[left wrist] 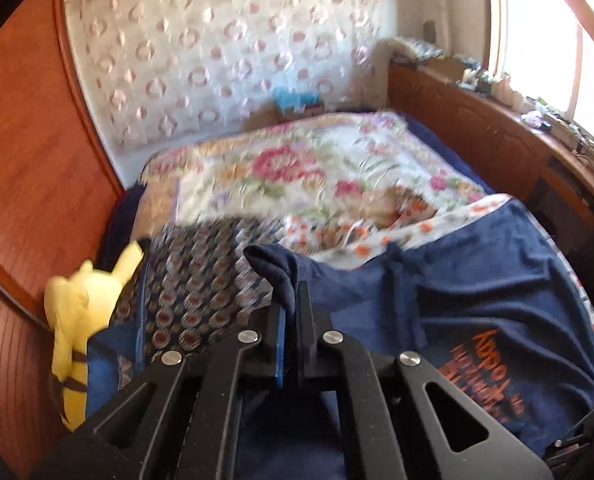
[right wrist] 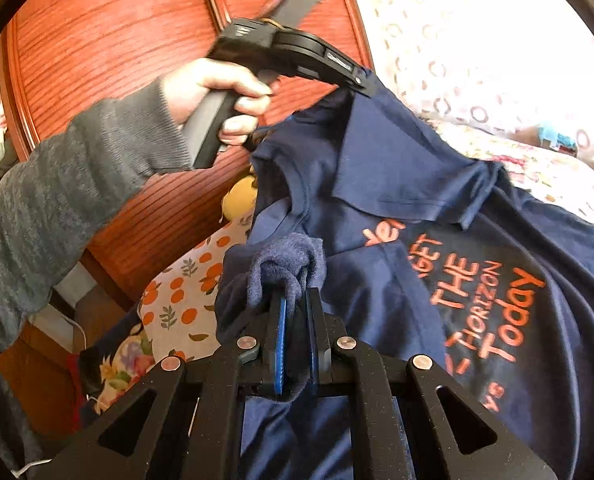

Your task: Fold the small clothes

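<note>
A navy blue T-shirt with orange lettering hangs between my two grippers, lifted off the bed. My right gripper is shut on a bunched fold of its fabric. My left gripper is shut on another pinch of the shirt; in the right wrist view it holds the shirt's upper edge, up and to the left, gripped by a hand in a grey sleeve. The lettering also shows in the left wrist view at the lower right.
A bed with a floral quilt and an orange-print cloth lies below. A yellow plush toy sits at the left by a patterned pillow. A wooden wardrobe stands left; a cluttered wooden headboard shelf right.
</note>
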### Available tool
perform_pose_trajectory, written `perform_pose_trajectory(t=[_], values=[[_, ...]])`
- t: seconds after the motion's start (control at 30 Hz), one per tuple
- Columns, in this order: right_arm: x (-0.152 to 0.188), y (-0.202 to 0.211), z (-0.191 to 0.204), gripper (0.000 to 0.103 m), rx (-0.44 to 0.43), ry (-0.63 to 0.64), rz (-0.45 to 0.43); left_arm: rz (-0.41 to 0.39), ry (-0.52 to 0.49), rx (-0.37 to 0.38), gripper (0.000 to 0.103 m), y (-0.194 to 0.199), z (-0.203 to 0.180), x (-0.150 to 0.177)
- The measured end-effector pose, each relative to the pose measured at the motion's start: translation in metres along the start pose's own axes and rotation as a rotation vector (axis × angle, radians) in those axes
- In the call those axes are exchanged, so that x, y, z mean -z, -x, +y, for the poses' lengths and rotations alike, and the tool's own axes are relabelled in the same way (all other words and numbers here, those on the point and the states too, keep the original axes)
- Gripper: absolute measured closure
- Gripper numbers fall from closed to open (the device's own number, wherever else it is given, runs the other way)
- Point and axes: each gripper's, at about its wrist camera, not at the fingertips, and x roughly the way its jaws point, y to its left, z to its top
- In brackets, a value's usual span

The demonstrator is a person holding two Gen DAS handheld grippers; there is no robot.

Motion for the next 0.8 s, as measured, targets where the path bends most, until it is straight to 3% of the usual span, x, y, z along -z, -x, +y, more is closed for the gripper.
perform_pose_trajectory(t=[0.33,0.8], values=[[0.037,0.107,-0.035,0.094,0.134,-0.093,-0.136,-0.063,-0.119,0.094,0.099,0.024,-0.102,-0.044],[0.124,0.230,-0.050,0.094,0.373,-0.259,-0.173,-0.035,-0.248,0.282,0.099,-0.018,-0.265,-0.068]])
